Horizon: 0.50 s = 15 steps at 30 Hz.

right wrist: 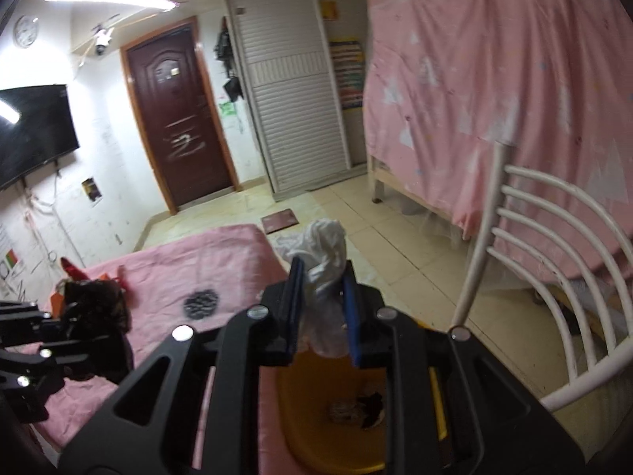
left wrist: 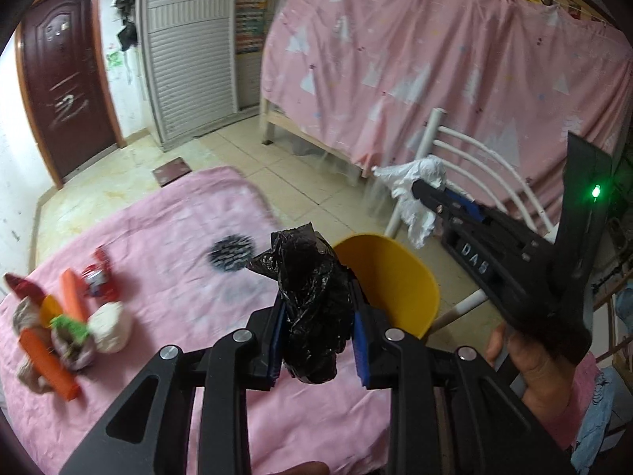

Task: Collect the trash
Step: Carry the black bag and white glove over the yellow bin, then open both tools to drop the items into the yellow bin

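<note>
Pink-sheeted table (left wrist: pixel 166 245) | left gripper (left wrist: pixel 318 308) clamped on black plastic bag (left wrist: pixel 312 301), yellow bin (left wrist: pixel 395 273) at 2 o'clock | right gripper (right wrist: pixel 322 301) clamped on white crumpled bag (right wrist: pixel 324 253) above bin | trash pile (left wrist: pixel 63 320) at 9 o'clock

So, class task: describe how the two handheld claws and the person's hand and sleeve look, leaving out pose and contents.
Both are matte black with angular linkage arms, triangular cutouts and silver round bolt heads. The left claw and right claw have blue pads inside their fingers. In the left view, the right one's body bears white letters and a green light glows on its mount. The right hand is bare, with a pink sleeve.
</note>
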Available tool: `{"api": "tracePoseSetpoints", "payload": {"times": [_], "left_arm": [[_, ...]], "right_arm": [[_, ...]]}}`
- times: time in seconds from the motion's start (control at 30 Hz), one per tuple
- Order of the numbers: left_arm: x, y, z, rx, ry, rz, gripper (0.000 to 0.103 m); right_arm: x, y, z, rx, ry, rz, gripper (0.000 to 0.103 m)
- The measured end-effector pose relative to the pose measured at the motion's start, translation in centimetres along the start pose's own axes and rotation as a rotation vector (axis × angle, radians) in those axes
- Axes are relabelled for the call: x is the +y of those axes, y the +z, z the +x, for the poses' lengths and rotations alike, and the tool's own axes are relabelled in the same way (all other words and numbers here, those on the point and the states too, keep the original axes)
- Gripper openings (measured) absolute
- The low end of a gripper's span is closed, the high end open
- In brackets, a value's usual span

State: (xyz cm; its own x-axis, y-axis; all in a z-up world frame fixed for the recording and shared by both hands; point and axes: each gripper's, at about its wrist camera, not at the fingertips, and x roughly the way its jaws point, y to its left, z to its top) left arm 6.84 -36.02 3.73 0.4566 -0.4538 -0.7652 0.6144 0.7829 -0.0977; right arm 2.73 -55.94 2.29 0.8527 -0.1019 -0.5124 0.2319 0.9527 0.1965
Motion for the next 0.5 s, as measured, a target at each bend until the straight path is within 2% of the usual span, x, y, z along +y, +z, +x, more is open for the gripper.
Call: {"api": "tracePoseSetpoints", "payload": {"times": [0.23, 0.33, 0.4, 0.47, 0.5], "left_arm": [[-2.9, 2.6, 3.3, 0.007, -0.041, -0.010, 0.022], [-3.7, 3.4, 4.8, 0.026, -0.052, -0.015, 0.027], [-4.1, 3.6, 5.3, 0.037, -0.048, -0.022, 0.034], [-4.4, 3.7, 5.6, 0.041, -0.049, -0.025, 0.049], [-4.4, 3.8, 5.7, 0.043, -0.051, -0.025, 0.053]], "right_arm": [[-3.3, -0.9, 1.8, 0.048, -0.050, 0.054, 0.019], [-4.5, -1.3, 2.6, 0.068, -0.058, 0.085, 0.021], [-5.2, -1.5, 2.9, 0.072, -0.049, 0.108, 0.023], [-5.5, -1.5, 3.0, 0.069, -0.043, 0.123, 0.027], [-5.7, -1.5, 3.0, 0.067, -0.043, 0.127, 0.034]]}}
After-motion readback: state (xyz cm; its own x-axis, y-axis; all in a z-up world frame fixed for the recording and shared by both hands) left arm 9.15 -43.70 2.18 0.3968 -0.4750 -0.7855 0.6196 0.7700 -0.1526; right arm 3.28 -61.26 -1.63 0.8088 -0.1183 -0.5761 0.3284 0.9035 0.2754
